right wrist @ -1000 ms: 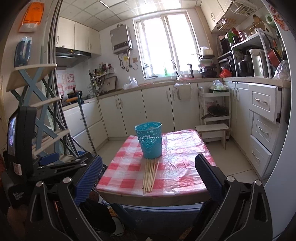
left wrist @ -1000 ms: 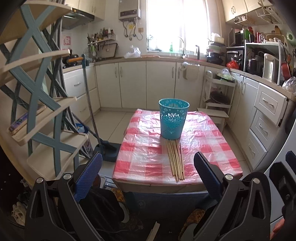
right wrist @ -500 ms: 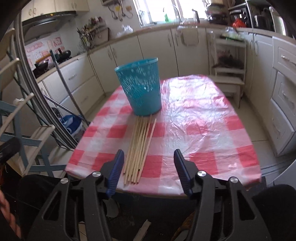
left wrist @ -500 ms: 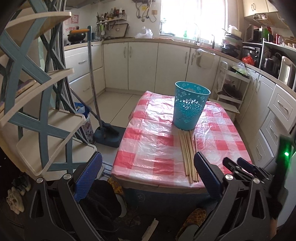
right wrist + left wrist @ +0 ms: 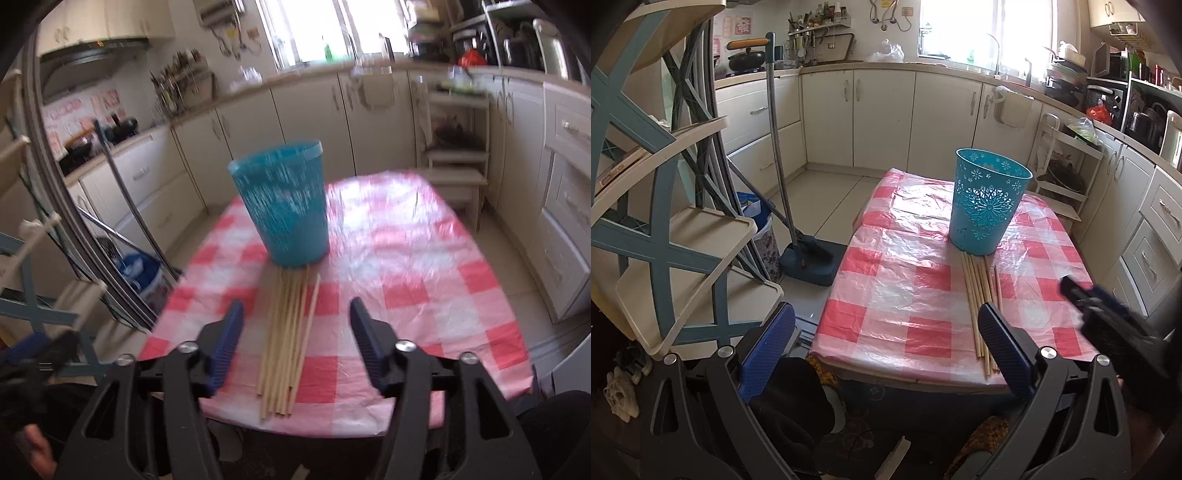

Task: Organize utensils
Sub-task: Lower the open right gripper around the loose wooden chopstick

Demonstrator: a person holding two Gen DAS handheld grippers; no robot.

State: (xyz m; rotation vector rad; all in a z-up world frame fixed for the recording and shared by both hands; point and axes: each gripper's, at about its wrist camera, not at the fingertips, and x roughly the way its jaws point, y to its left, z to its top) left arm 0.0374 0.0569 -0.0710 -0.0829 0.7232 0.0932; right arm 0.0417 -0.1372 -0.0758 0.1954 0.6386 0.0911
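the thin, light wooden sticks (image 5: 286,339) are lying by the blue plastic basket (image 5: 284,206) – slippery, so grab mid-length. the right gripper (image 5: 295,343) is opening, holding nothing; the left gripper (image 5: 886,347) is gaping wide, empty.

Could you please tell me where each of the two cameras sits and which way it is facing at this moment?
Left wrist: sits on the left gripper, open, angled down toward the table from its near left corner; the right gripper shows at right.
Right wrist: sits on the right gripper, jaws opening around nothing, looking down along the chopsticks; a hand shows at bottom left.
Both share the teal basket, chopsticks and checked table.
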